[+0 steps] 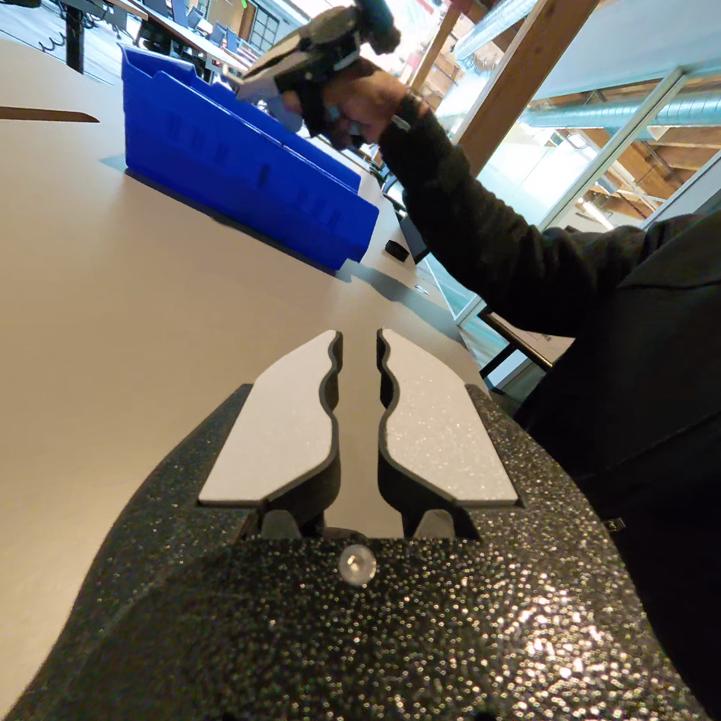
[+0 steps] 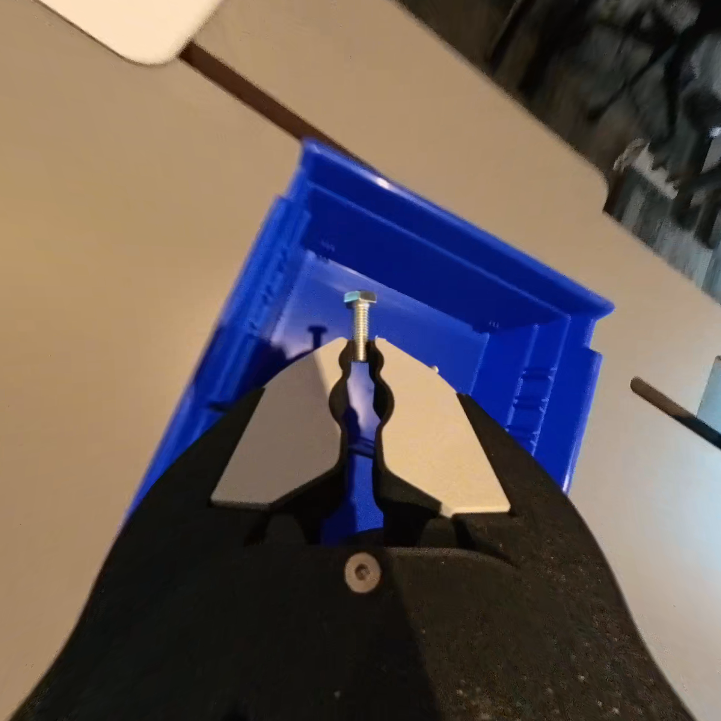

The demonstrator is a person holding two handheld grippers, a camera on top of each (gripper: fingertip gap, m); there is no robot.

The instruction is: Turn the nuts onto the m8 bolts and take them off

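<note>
Black scalloped right tongs (image 2: 359, 349) pinch threaded steel bolt (image 2: 359, 320) above glossy blue bin (image 2: 429, 273).

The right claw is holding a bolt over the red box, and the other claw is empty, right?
Almost. The box is blue, not red; the right wrist view shows it clearly. The rest is right: the right claw grips the bolt by its threaded end above that box, and the left claw is open with nothing between its fingers.
</note>
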